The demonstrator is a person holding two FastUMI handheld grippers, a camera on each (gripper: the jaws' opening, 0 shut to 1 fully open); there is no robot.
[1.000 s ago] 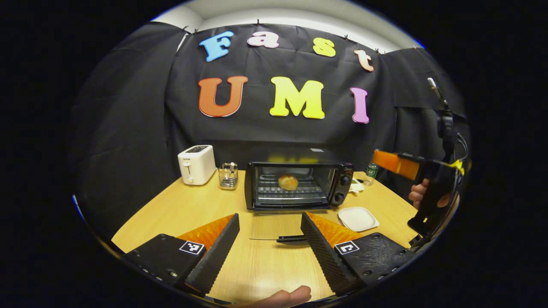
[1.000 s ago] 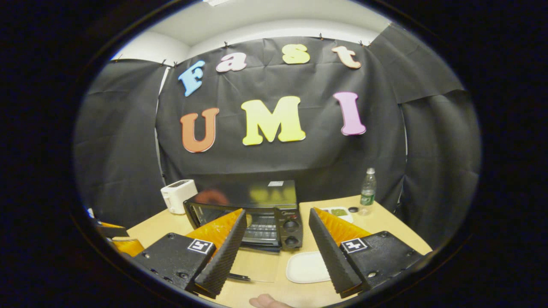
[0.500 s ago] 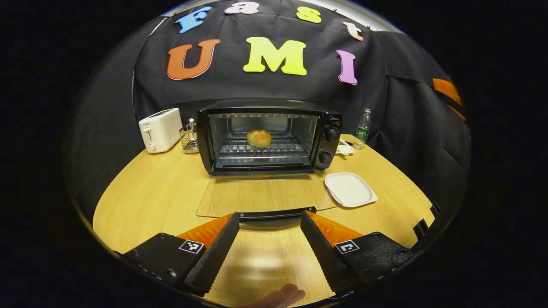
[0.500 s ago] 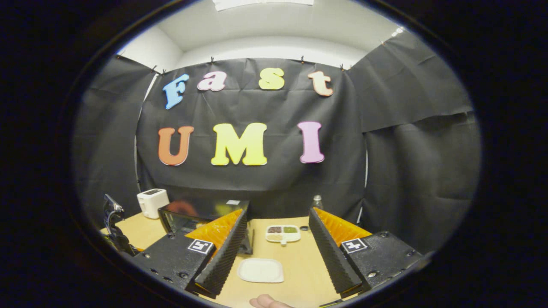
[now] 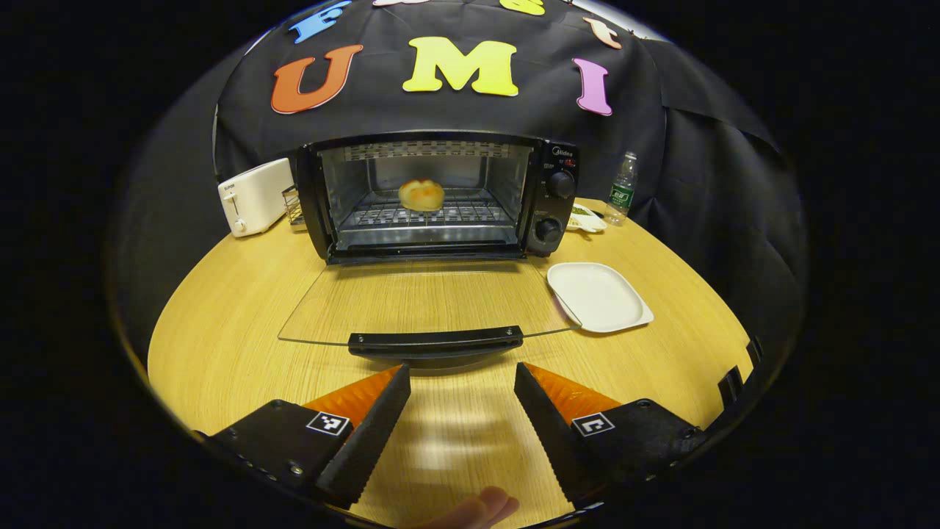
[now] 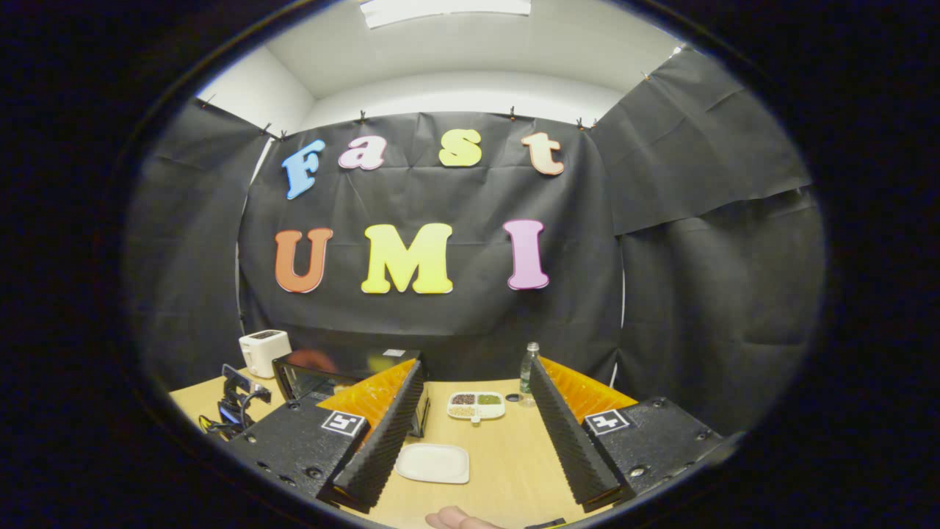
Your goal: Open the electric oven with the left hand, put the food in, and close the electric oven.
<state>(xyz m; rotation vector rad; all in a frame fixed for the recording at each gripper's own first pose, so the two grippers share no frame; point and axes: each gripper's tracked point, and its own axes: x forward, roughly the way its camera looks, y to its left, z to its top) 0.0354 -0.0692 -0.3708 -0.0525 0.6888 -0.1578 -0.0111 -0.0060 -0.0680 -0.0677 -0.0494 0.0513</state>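
Electric oven [image 5: 440, 195]: upper centre, door [image 5: 426, 301] lowered flat, bun [image 5: 421, 195] on rack. Left gripper [image 5: 461, 411]: lower centre, held level before door handle [image 5: 436, 342], fingers apart. Right gripper [image 6: 477, 433]: raised, fingers apart, empty.

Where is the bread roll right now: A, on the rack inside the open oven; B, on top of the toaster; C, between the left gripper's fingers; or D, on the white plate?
A: the bread roll sits on the rack inside the oven, whose glass door lies folded down flat.
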